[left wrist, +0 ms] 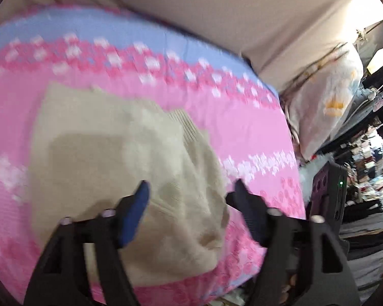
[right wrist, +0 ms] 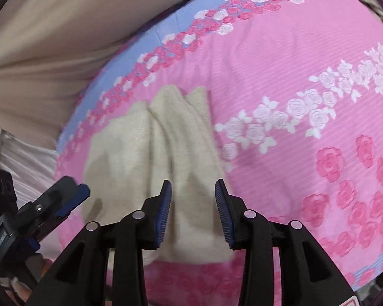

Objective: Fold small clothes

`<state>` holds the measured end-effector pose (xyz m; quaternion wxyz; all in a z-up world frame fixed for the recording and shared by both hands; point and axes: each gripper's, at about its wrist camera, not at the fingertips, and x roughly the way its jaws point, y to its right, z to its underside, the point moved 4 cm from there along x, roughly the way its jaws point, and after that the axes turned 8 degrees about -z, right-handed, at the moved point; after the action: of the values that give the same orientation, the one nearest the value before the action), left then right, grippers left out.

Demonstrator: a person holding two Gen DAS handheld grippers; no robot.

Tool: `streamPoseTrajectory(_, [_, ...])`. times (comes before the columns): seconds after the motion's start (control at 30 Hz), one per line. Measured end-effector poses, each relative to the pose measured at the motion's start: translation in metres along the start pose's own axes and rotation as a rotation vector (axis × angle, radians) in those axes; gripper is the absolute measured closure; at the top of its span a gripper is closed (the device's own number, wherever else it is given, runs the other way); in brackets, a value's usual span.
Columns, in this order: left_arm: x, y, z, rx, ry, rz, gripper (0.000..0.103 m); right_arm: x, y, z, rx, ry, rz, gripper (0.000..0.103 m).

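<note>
A small beige knit garment (left wrist: pixel 115 153) lies folded on a pink rose-print bedsheet (left wrist: pixel 242 132); its ribbed edge shows toward the upper right. My left gripper (left wrist: pixel 191 186) hovers over the garment's near right part, open, with nothing between its blue pads. In the right wrist view the same garment (right wrist: pixel 140 148) lies in soft lengthwise folds on the sheet (right wrist: pixel 280 63). Just above its near end, my right gripper (right wrist: pixel 192 182) is open and the pads do not press the cloth. At that view's left edge the left gripper (right wrist: pixel 74 191) is seen from the side.
A blue band with roses (right wrist: pixel 130 58) runs along the sheet's far side, against a beige padded wall (left wrist: pixel 242 12). A pale printed pillow (left wrist: pixel 326 102) and cluttered dark shelves (left wrist: pixel 370 204) lie past the bed's right edge. The right gripper's black body (left wrist: pixel 329 191) shows there.
</note>
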<state>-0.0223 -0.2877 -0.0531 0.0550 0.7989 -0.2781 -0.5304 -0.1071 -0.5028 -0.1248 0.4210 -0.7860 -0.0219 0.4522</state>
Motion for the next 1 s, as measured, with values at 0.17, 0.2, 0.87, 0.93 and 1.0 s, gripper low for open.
streamPoseTrajectory(0.17, [-0.044, -0.067, -0.018, -0.056, 0.115, -0.15, 0.019, 0.043, -0.033, -0.004, 0.018, -0.09, -0.051, 0.036])
streamPoseTrajectory(0.2, [-0.049, -0.083, -0.018, -0.081, 0.126, -0.167, 0.019, 0.052, -0.036, -0.003, 0.018, -0.115, -0.031, 0.033])
streamPoseTrajectory(0.87, [-0.044, -0.148, 0.017, -0.296, 0.043, -0.13, 0.015, 0.048, -0.029, -0.015, -0.176, -0.071, 0.221, 0.088])
streamPoseTrajectory(0.93, [-0.021, -0.142, 0.021, -0.301, -0.005, -0.142, 0.015, 0.059, 0.001, -0.002, -0.117, -0.073, 0.198, 0.083])
streamPoseTrajectory(1.0, [-0.005, -0.136, 0.023, -0.293, -0.039, -0.153, 0.015, 0.047, -0.008, -0.002, -0.108, -0.034, 0.158, 0.077])
